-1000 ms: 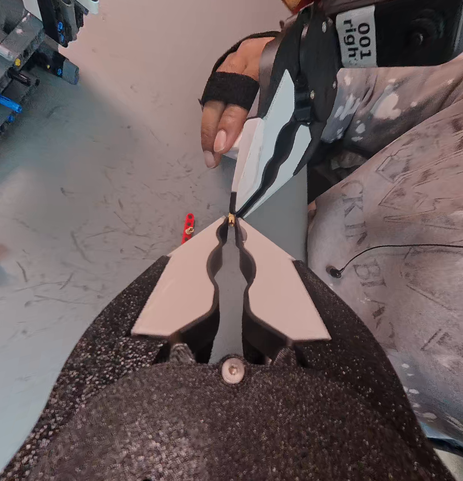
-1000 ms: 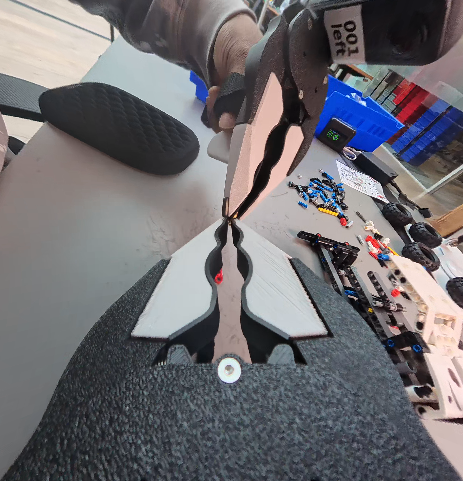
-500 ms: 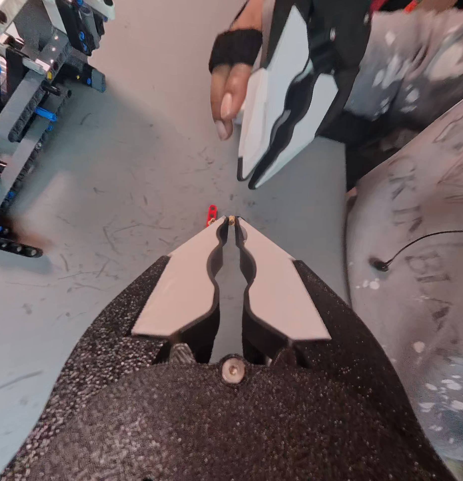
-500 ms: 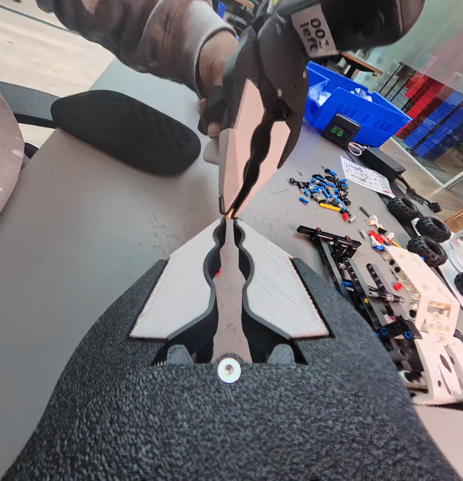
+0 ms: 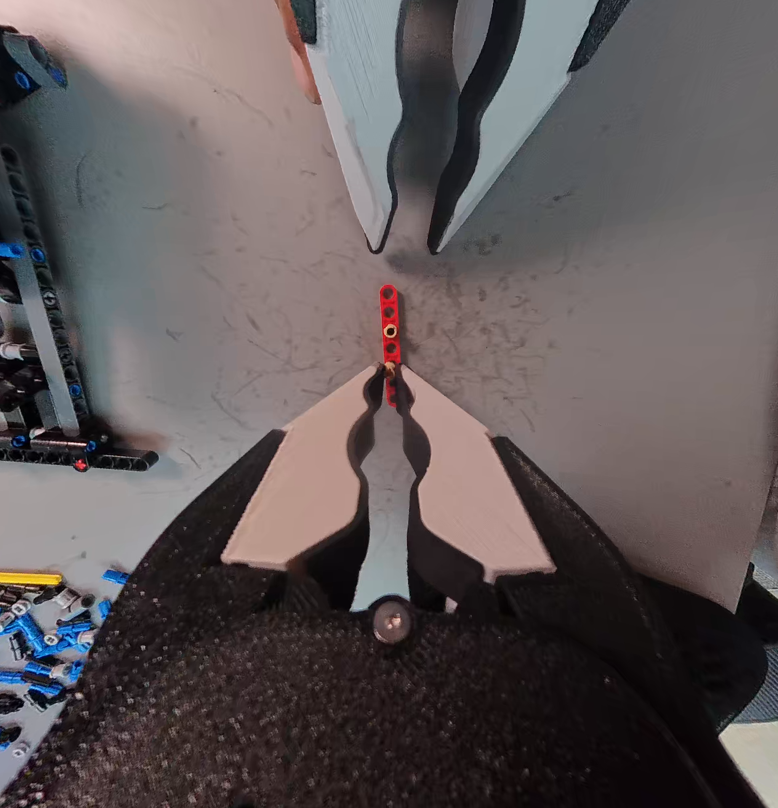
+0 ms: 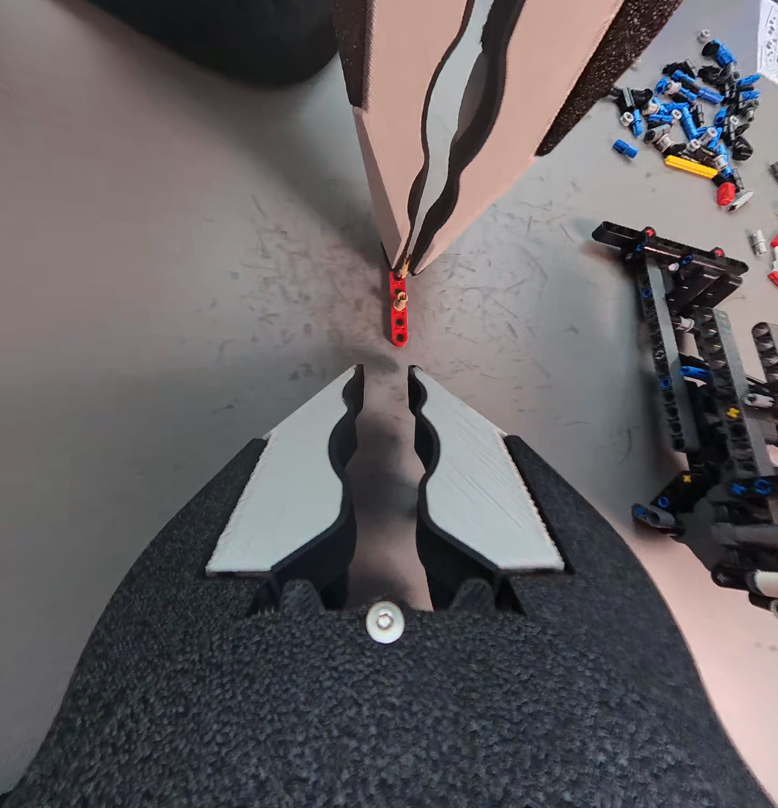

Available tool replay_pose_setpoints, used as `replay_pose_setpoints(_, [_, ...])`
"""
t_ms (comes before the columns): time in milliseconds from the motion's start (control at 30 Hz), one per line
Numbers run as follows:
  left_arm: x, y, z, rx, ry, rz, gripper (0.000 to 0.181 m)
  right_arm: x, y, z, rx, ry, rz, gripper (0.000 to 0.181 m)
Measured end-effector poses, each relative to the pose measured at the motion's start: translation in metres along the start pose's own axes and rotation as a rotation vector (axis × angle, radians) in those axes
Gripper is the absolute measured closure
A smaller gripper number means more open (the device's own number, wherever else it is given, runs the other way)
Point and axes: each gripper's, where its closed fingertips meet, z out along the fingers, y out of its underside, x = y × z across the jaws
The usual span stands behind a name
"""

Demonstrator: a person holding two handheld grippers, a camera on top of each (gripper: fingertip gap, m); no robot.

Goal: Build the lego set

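Observation:
A thin red beam [image 5: 389, 323] with several holes lies flat on the grey table; it also shows in the right wrist view [image 6: 398, 315]. A tan pin [image 6: 400, 301] stands in one of its middle holes. My left gripper [image 5: 390, 368] is shut on a second tan pin [image 5: 390, 369] right over the beam; it shows in the right wrist view [image 6: 404, 267] too. My right gripper [image 6: 385, 369] is open and empty just short of the beam's near end, and it shows from the front in the left wrist view [image 5: 402, 250].
A black and grey partly built chassis [image 6: 702, 376] lies right of the beam, seen at the left edge in the left wrist view [image 5: 33, 332]. A heap of small blue and black pins with a yellow axle [image 6: 693, 118] lies beyond it. The left gripper's tips are roughly 5 cm from the right gripper's.
Both grippers have tilted down toward the table and closed in on the red beam. The right gripper went from shut to open. The left gripper still holds its tan pin.

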Motion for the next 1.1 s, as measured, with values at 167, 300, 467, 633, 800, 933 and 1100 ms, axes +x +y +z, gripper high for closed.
replay_pose_setpoints(167, [-0.0001, -0.0011, 0.0007, -0.047, 0.007, 0.03, 0.177, 0.0007, -0.0001, -0.001, 0.011, -0.008, 0.021, 0.162])
replay_pose_setpoints(300, [0.0019, -0.0017, 0.0012, -0.078, 0.011, 0.06, 0.177, 0.0012, -0.0001, -0.0008, 0.014, -0.006, 0.021, 0.162])
replay_pose_setpoints(467, [0.0034, -0.0019, 0.0013, -0.101, 0.005, 0.092, 0.177, 0.0016, -0.0003, -0.0009, 0.02, -0.008, 0.026, 0.162])
replay_pose_setpoints(633, [0.0042, -0.0025, -0.0003, -0.101, -0.009, 0.112, 0.177, 0.0017, -0.0004, -0.001, 0.024, -0.01, 0.027, 0.162])
replay_pose_setpoints(800, [0.0055, -0.0025, -0.0003, -0.095, 0.001, 0.105, 0.177, 0.0022, -0.0003, -0.0008, 0.024, -0.007, 0.025, 0.162])
replay_pose_setpoints(933, [0.0052, -0.0018, 0.0014, -0.102, 0.004, 0.108, 0.177, 0.0019, -0.0002, -0.0009, 0.023, -0.006, 0.023, 0.162])
replay_pose_setpoints(1100, [0.0055, -0.0026, 0.0027, -0.112, 0.009, 0.117, 0.177, 0.0018, -0.0002, -0.0011, 0.024, -0.007, 0.021, 0.162])
